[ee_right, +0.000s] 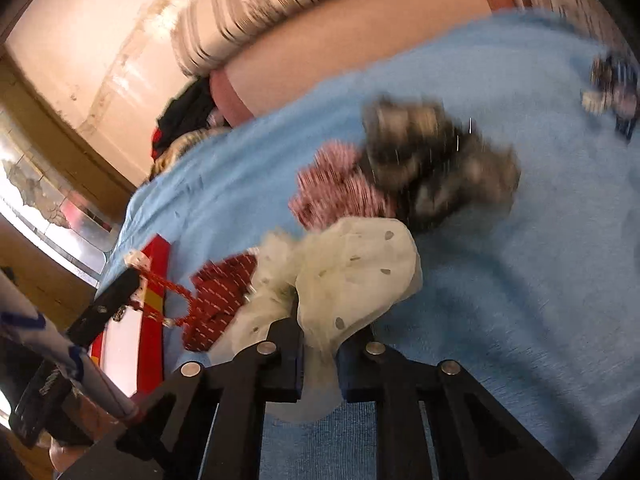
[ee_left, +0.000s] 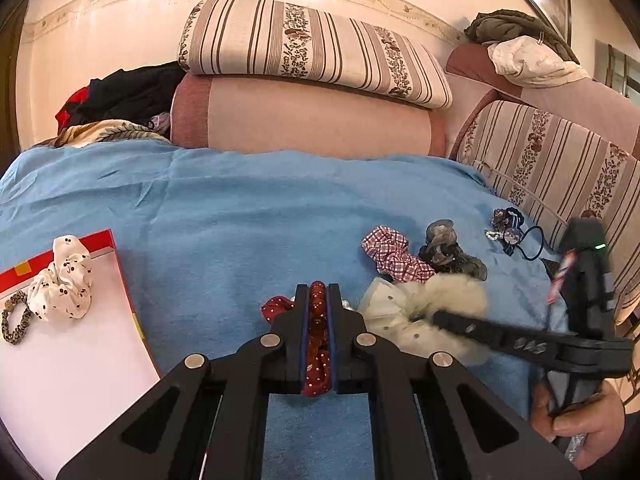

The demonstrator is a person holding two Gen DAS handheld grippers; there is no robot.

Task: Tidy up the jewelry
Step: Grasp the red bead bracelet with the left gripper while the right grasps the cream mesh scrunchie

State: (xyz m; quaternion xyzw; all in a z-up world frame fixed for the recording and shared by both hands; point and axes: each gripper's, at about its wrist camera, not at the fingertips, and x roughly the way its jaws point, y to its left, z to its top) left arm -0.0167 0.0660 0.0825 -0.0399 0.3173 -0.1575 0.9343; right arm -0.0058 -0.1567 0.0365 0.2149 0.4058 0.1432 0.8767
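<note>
My left gripper (ee_left: 319,292) is shut on a red white-dotted scrunchie with a red bead strand (ee_left: 318,320), held just above the blue blanket (ee_left: 240,208). In the right wrist view that scrunchie (ee_right: 220,292) hangs from the left gripper (ee_right: 128,276) by its beads. My right gripper (ee_right: 320,332) is shut on a cream sheer scrunchie (ee_right: 352,264) with grey dots, whose fabric is pinched between the pads. The left wrist view shows the right gripper (ee_left: 436,316) buried in that cream scrunchie (ee_left: 400,312). A white box with a red rim (ee_left: 120,264) lies at the left.
A white cherry-print scrunchie (ee_left: 64,280) and a leopard hair tie (ee_left: 14,320) lie in the box. A red checked scrunchie (ee_left: 390,254), grey claw clips (ee_left: 444,248) and dark beaded hair ties (ee_left: 508,228) lie on the blanket. Sofa cushions (ee_left: 304,120) stand behind. A hand (ee_left: 584,428) holds the right gripper.
</note>
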